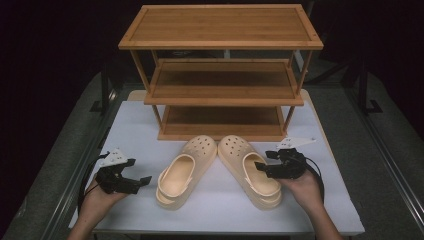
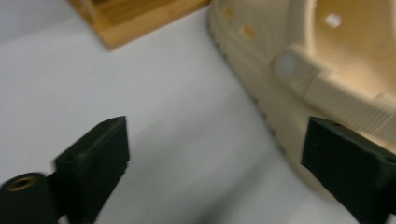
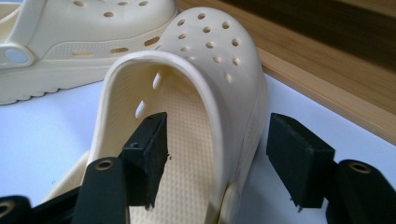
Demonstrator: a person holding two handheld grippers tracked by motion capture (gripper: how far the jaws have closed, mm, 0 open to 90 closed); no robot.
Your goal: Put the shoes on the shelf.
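Right gripper view shows your right gripper spread around the side wall of the right clog on the table, not yet pinching, so squeeze next, while your left gripper waits spread beside the left clog.

I see two cream clogs lying upright on the table, toes together toward the rack, heels splayed apart.

Overhead view; two close clog views
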